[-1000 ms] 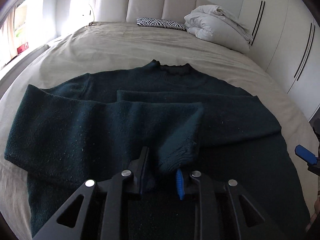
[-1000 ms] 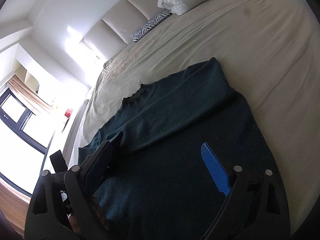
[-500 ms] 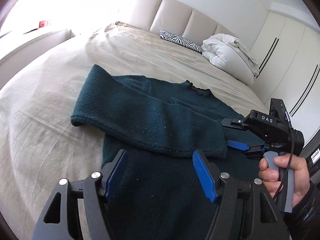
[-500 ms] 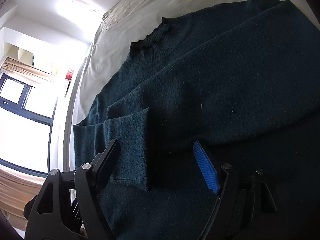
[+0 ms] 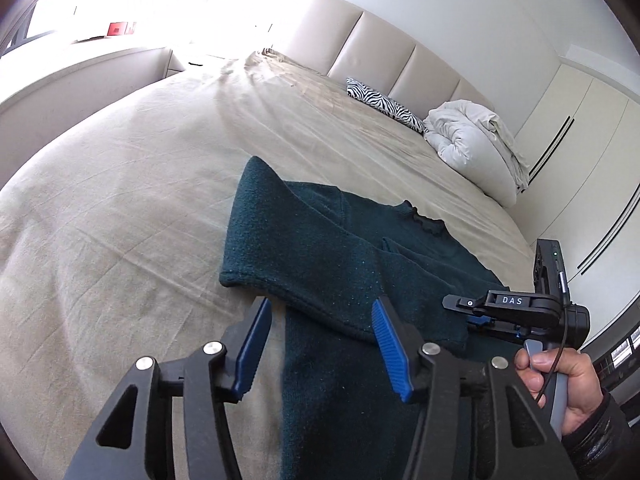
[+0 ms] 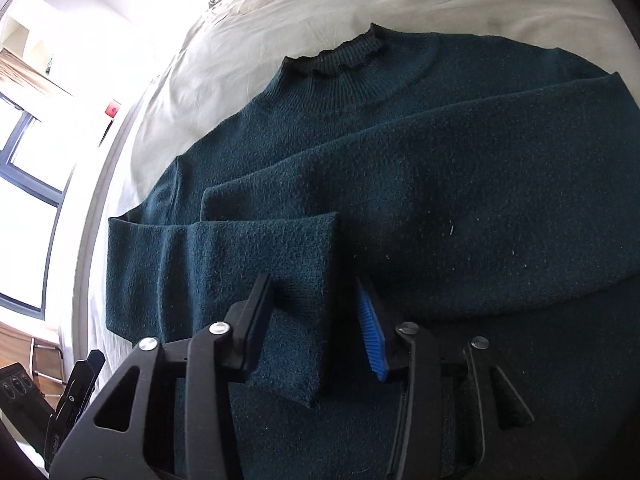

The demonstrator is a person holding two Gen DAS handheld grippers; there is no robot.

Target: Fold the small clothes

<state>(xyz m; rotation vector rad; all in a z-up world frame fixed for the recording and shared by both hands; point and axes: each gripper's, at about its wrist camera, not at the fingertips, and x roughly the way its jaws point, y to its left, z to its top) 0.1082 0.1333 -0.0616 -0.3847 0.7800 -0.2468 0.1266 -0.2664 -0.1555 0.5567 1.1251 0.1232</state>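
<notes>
Straddling the sweater's (image 6: 400, 208) folded sleeve (image 6: 224, 272), right gripper (image 6: 316, 320) seemingly gapes.

White letters "DAS" on the black body of the right gripper (image 5: 476, 322), seen at the right of the left wrist view, held in the person's right hand (image 5: 560, 384), no other readable text in either view
</notes>
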